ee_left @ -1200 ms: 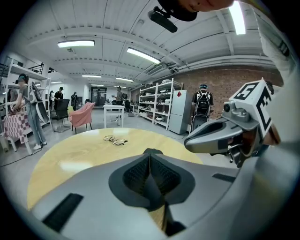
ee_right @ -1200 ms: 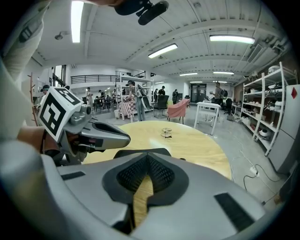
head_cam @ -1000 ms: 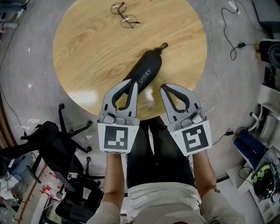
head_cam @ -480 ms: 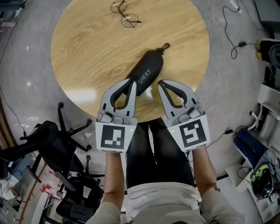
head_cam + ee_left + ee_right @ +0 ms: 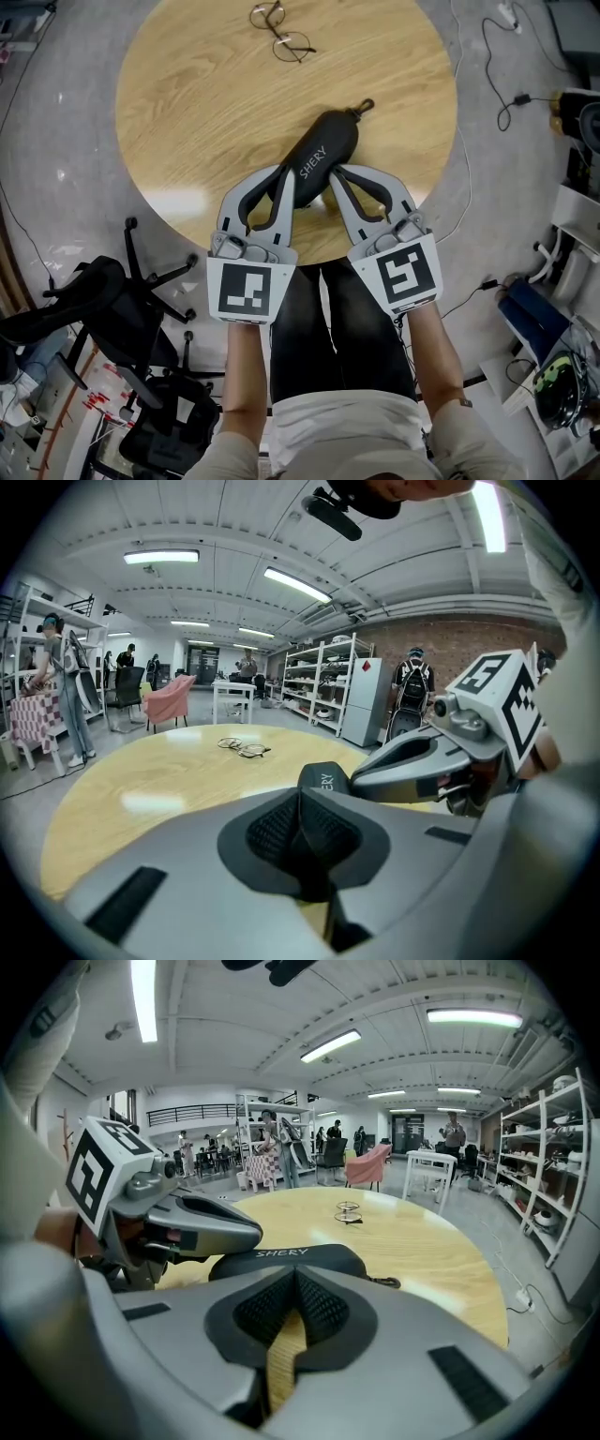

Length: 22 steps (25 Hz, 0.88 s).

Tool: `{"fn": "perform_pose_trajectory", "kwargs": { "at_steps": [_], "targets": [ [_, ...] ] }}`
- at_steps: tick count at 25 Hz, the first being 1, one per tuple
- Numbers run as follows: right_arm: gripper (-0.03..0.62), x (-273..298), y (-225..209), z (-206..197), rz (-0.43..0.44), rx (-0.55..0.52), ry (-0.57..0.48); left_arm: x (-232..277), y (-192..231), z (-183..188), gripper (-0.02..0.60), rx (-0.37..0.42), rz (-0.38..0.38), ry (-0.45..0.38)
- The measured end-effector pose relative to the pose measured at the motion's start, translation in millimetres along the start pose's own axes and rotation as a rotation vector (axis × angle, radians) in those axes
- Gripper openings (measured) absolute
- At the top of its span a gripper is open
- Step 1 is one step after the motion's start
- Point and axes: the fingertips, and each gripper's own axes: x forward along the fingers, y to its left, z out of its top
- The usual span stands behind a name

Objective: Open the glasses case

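I am holding the left gripper [image 5: 284,174] and right gripper [image 5: 336,174] fully closed and empty, flanking the near end of the smooth black oblong glasses case [image 5: 321,152], which is lying on the round wood-grain table [image 5: 197,94].

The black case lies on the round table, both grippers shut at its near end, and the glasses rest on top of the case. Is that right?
No: the glasses lie on the table beyond the far end of the case, apart from it, as the head view shows. The left gripper and right gripper are shut at its near end.
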Motion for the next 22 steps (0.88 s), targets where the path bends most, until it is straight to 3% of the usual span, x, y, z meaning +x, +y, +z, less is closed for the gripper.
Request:
{"fn": "perform_pose_trajectory", "kwargs": {
  "at_steps": [5,9,13,16,19,22],
  "targets": [
    [0.021,6.0,-0.7,13.3,0.008,0.003,-0.025,-3.2,9.4,6.2,0.023,0.054,0.009,-0.016],
    [0.020,13.9,0.1,26.1,0.007,-0.001,-0.043,-17.0,18.3,6.7,0.023,0.006,0.019,-0.048],
    [0.020,23.7,1.2,36.8,0.012,-0.002,-0.061,-29.5,23.4,1.2,0.025,0.006,0.008,-0.053],
    [0.021,29.8,1.5,42.3,0.016,-0.002,-0.068,-35.7,23.7,-3.4,0.028,0.073,-0.025,-0.034],
    [0.021,35.4,1.5,45.3,0.019,-0.005,-0.072,-36.6,21.2,-10.8,0.119,0.130,-0.064,0.008],
    [0.020,38.8,1.5,47.0,0.026,-0.003,-0.079,-35.8,20.3,-16.5,0.161,0.169,-0.066,0.041]
  ]
}}
